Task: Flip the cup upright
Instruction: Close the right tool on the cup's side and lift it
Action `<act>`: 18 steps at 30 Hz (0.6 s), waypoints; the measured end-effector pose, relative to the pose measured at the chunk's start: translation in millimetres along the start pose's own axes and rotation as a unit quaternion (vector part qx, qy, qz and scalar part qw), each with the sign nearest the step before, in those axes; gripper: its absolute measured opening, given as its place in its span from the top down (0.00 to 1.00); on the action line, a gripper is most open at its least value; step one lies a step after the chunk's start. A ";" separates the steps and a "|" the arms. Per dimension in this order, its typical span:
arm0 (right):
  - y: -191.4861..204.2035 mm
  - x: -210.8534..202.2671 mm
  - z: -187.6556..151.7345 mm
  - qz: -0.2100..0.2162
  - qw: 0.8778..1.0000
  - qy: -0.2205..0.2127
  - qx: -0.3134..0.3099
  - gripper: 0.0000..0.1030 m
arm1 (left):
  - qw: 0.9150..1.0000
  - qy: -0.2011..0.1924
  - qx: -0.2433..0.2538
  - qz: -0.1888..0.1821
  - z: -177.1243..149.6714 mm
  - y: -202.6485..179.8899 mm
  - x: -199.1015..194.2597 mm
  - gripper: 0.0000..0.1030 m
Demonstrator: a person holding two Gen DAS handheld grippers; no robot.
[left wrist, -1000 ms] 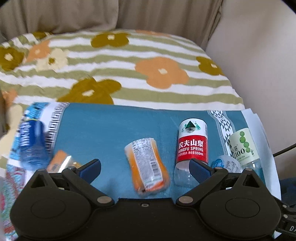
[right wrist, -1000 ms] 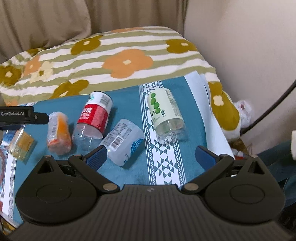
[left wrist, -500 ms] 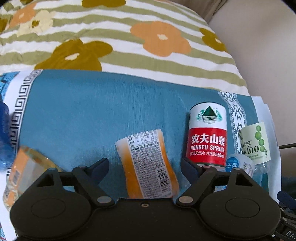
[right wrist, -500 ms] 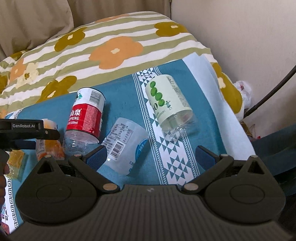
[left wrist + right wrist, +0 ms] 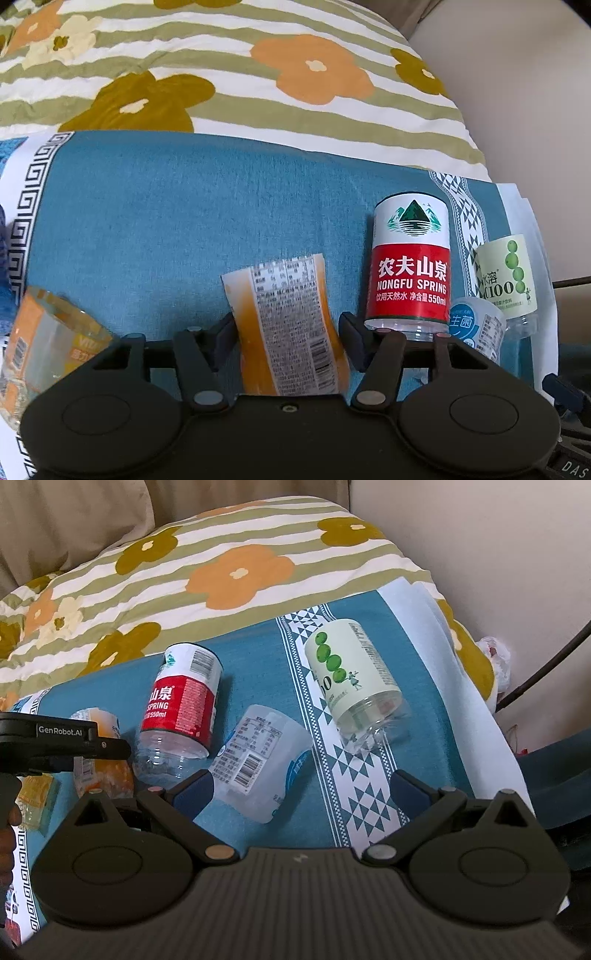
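Note:
Several cut-bottle cups lie on their sides on a teal cloth (image 5: pixel 184 229). My left gripper (image 5: pixel 286 328) has its two fingers against both sides of the orange-label cup (image 5: pixel 288 325), shut on it; that cup also shows in the right wrist view (image 5: pixel 101 753) behind the left gripper's body. My right gripper (image 5: pixel 301 792) is open and empty, low over the cloth. A white-label clear cup (image 5: pixel 258 764) lies just beyond its left finger. A red Nongfu Spring cup (image 5: pixel 410 266) (image 5: pixel 181 709) and a green-dot label cup (image 5: pixel 354 683) lie further out.
A yellow-orange label cup (image 5: pixel 44 347) lies at the left of the left wrist view. A flowered striped quilt (image 5: pixel 258 74) rises behind the cloth. A beige wall (image 5: pixel 498 554) is at the right, with a dark cable (image 5: pixel 546 668) and the cloth's right edge below it.
My left gripper has moved forward and down around the orange-label cup and closed its fingers onto it. My right gripper has drifted slightly closer to the cups and stayed open.

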State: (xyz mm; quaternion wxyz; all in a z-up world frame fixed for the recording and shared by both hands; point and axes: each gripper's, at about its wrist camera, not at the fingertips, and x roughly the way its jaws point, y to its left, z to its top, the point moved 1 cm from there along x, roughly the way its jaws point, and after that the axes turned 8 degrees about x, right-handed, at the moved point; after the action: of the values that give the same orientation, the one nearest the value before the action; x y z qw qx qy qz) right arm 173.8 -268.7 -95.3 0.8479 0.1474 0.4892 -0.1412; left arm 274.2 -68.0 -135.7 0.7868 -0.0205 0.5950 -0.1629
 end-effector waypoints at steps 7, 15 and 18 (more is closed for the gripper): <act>-2.3 -9.1 -3.0 0.011 1.000 -0.008 -0.006 0.00 | 1.000 -0.015 -0.001 0.005 -7.8 -5.3 -15.5 0.41; -11.6 -29.6 -9.9 0.030 0.999 -0.024 -0.014 0.00 | 1.000 -0.025 0.008 0.005 -28.7 -22.5 -38.9 0.42; -18.4 -38.7 -14.3 0.036 0.999 -0.030 -0.018 0.00 | 1.000 -0.021 0.019 0.002 -41.8 -32.9 -47.8 0.42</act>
State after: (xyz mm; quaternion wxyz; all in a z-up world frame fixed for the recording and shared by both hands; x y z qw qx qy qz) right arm 136.9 -276.3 -70.5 0.8695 0.1452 0.4601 -0.1056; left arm 215.7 -78.9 -96.0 0.7996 -0.0076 0.5753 -0.1723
